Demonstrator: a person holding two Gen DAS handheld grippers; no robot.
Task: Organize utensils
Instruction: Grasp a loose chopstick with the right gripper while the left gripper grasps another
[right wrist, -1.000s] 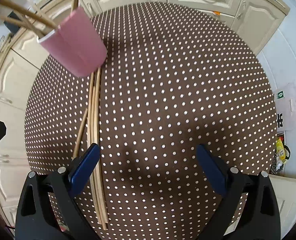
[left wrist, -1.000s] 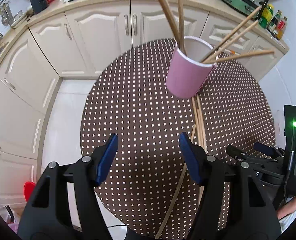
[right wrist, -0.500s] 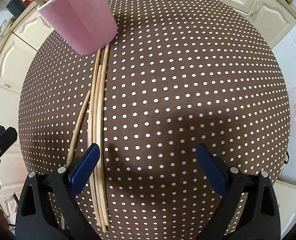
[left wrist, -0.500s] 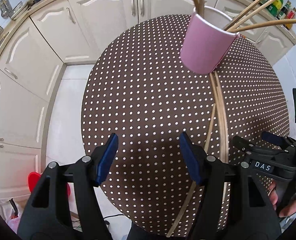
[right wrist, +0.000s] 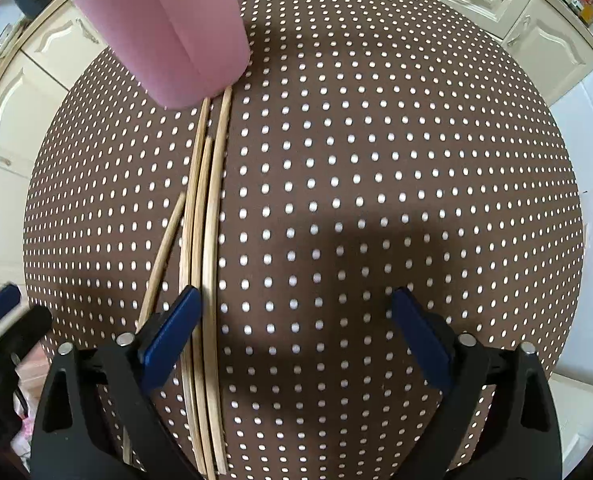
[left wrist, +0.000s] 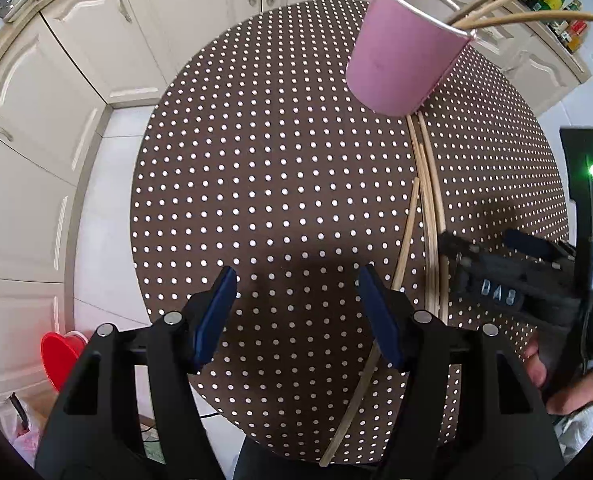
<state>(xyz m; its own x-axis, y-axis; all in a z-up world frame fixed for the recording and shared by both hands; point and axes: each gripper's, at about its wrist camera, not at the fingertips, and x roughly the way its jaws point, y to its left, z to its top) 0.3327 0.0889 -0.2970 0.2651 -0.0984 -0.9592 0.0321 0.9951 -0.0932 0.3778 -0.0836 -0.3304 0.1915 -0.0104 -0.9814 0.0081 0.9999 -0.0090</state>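
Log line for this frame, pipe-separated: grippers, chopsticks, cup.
left gripper open, empty | right gripper open, empty | loose chopsticks on table | pink cup holds chopsticks

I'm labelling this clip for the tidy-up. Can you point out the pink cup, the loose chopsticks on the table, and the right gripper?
pink cup (left wrist: pixel 400 56): left wrist view, on its side wall.
loose chopsticks (right wrist: pixel 210 216): right wrist view, mid-length of the bundle.
right gripper (right wrist: pixel 296 328): right wrist view, midway between its open fingertips.

A round surface (right wrist: pixel 376 160) in brown cloth with white dots carries a pink cup (right wrist: pixel 168 28) and loose chopsticks (right wrist: pixel 206 240). The chopsticks lie side by side, far ends at the cup's base, one slanting apart to the left.
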